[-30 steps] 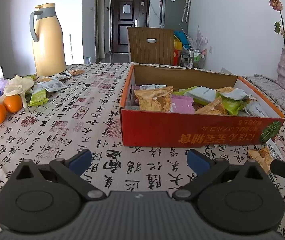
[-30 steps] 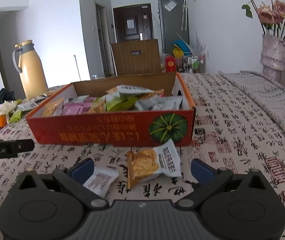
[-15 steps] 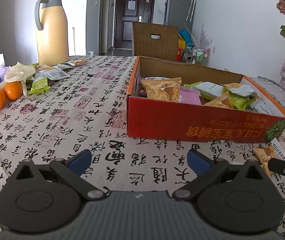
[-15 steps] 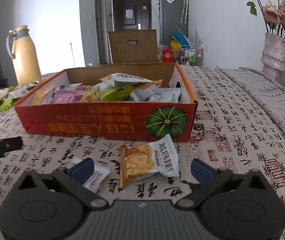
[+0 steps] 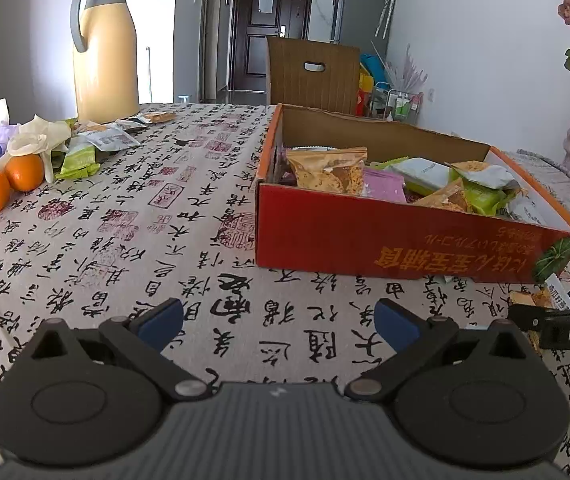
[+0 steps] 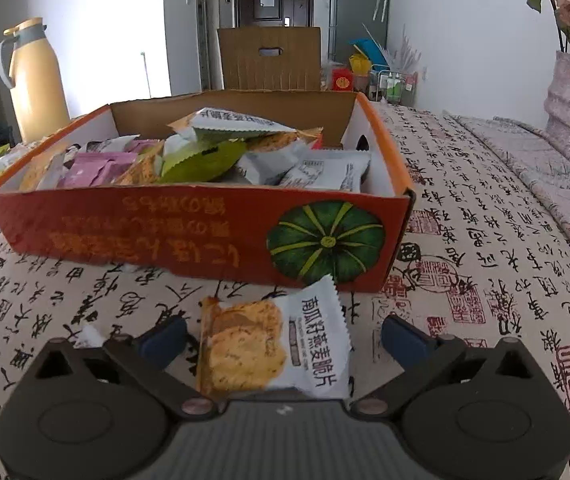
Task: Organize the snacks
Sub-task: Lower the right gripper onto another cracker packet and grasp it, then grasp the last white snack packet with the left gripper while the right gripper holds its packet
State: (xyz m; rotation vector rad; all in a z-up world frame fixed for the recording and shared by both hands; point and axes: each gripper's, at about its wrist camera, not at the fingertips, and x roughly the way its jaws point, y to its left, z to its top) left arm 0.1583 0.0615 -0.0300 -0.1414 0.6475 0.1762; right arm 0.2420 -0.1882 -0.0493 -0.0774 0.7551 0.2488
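**Right gripper lines up on a loose snack packet**

The right gripper (image 6: 283,334) has its jaws apart around the white-and-orange snack packet (image 6: 273,350), which lies flat on the surface just in front of the red box (image 6: 213,228) of snacks. Best to close low across the crinkled packet without crushing the crisps, then lift over the box's near wall. The left gripper (image 5: 279,320) is open and empty. A second small wrapper (image 6: 89,336) seems to lie beside the packet, half hidden. Toward the surface's far left corner stand a yellow thermos (image 5: 105,48) and oranges (image 5: 7,182).
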